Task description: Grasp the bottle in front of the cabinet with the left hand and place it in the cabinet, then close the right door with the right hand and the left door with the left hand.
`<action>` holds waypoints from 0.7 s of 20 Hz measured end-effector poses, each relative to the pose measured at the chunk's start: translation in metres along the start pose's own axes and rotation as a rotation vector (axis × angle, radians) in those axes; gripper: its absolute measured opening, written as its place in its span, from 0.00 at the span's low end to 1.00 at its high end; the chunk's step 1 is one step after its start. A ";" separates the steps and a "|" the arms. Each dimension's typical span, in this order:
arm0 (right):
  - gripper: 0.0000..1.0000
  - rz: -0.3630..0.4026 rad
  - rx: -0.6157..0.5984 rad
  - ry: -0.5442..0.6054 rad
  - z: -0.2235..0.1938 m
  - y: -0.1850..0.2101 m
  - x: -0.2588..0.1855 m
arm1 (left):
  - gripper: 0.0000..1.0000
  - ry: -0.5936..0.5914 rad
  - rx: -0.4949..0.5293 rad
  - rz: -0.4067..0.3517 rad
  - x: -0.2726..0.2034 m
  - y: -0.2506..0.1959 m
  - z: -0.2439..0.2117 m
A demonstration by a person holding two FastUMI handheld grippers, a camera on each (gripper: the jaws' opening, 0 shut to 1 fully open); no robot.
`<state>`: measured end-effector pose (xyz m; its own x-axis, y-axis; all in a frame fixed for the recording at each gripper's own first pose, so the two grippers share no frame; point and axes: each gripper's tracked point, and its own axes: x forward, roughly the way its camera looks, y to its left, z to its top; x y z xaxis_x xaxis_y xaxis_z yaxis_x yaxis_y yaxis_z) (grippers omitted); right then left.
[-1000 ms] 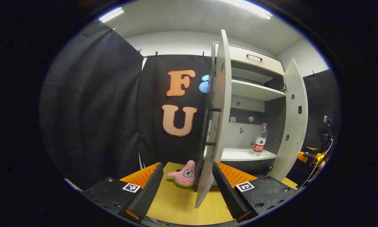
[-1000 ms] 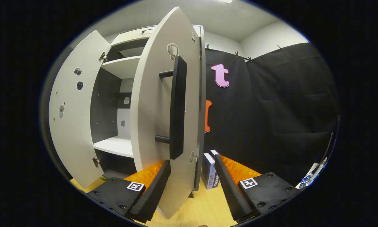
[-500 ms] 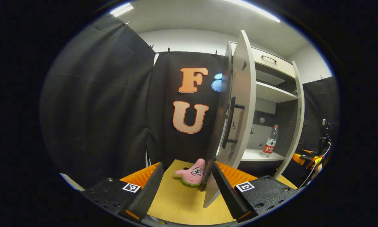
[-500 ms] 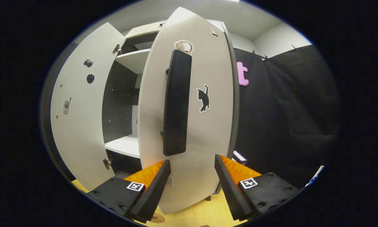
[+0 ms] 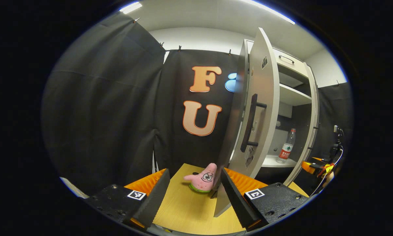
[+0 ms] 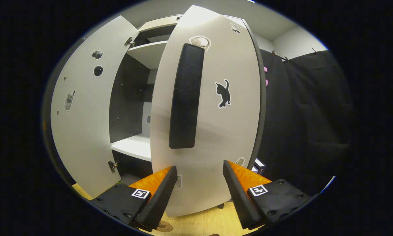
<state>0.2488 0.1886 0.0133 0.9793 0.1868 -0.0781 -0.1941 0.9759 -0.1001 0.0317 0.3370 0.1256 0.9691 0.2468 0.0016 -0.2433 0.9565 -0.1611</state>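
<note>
On the cabinet's lower shelf [image 5: 275, 160] stands the water bottle [image 5: 287, 146] — upright, behind two half-shut doors.

My left hand-held gripper [image 5: 194, 193] hangs over the yellow worktop [image 5: 186, 209] with its fingers apart and nothing between them; beyond them sits a pink starfish plush toy [image 5: 203, 178], just beside the bottom edge of the left door [image 5: 260, 108]. My right hand-held gripper [image 6: 198, 190] is likewise spread and empty, its fingers either side of the right door [image 6: 212, 131] — I cannot tell whether they touch it. That door carries a long black handle [image 6: 185, 96] and a cat sticker [image 6: 223, 93].
</note>
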 end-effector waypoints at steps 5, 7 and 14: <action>0.94 -0.018 -0.019 -0.037 0.015 -0.020 -0.030 | 0.95 0.018 -0.012 -0.044 0.023 -0.020 -0.008; 0.94 -0.032 -0.022 -0.048 0.020 -0.031 -0.041 | 0.95 0.019 -0.015 -0.064 0.029 -0.029 -0.009; 0.94 -0.074 -0.028 -0.078 0.037 -0.066 -0.083 | 0.95 0.016 0.054 -0.104 0.050 -0.058 -0.013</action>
<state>0.1821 0.1126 0.0635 0.9923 0.1235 0.0083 -0.1214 0.9840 -0.1300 0.0950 0.2923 0.1223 0.9897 0.1434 -0.0005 -0.1426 0.9840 -0.1072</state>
